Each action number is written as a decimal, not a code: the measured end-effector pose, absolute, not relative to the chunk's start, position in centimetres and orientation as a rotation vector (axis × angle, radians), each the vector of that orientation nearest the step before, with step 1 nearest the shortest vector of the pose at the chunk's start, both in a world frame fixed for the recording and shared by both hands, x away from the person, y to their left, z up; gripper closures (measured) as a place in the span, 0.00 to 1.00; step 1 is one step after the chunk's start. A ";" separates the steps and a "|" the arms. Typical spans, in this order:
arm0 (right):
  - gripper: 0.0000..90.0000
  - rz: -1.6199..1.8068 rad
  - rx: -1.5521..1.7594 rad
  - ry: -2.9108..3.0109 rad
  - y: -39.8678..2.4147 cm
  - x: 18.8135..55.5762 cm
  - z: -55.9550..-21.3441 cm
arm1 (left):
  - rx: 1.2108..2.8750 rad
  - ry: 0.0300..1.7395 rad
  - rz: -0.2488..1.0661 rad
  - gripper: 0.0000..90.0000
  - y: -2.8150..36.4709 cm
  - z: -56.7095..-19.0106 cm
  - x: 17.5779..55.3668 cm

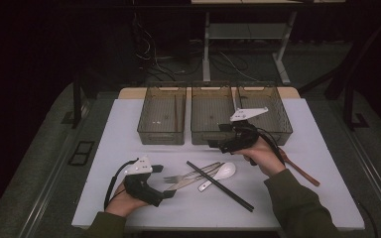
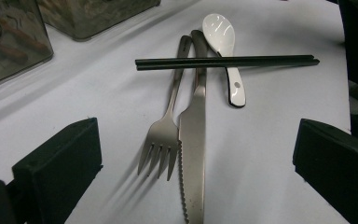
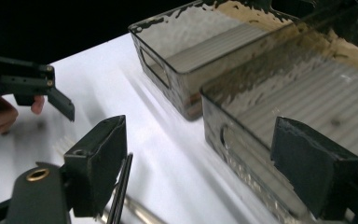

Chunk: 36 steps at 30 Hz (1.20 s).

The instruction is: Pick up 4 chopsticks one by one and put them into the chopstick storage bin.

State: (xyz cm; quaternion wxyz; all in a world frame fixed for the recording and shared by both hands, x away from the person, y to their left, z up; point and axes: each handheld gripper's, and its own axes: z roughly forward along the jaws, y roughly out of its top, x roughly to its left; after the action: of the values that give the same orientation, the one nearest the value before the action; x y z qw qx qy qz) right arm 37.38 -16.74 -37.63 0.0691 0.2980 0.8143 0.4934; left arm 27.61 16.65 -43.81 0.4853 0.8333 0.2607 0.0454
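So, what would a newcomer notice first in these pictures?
Probably the cutlery in the middle of the white table: a fork and a knife side by side, a white spoon, and black chopsticks lying across all three. Behind them, three clear bins stand in a row.

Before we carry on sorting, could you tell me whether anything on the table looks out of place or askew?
Mostly tidy. The black chopsticks lie crosswise over the fork, knife and white spoon, so the cutlery overlaps. A reddish-brown utensil lies apart, at the right, beside the person's right hand.
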 end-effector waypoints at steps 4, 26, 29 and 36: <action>0.20 1.473 0.908 2.439 -17.9 36.3 -38.1 | 2.023 0.634 0.113 0.00 16.6 -43.8 27.8; 0.15 1.418 0.973 2.405 -23.2 32.2 -40.1 | 2.031 0.650 0.137 0.00 17.2 -43.6 27.2; 0.15 1.427 0.988 2.408 -23.5 31.9 -40.4 | 2.030 0.646 0.139 0.00 17.3 -43.6 27.1; 0.15 1.369 1.002 2.451 -24.1 30.7 -41.1 | 2.036 0.642 0.137 0.00 17.2 -43.6 27.1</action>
State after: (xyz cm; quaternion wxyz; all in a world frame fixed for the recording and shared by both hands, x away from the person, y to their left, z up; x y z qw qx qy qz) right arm 30.66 -24.13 -41.06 0.0804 0.3349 0.8196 0.4578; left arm 27.14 17.15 -43.60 0.4803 0.8348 0.2633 0.0560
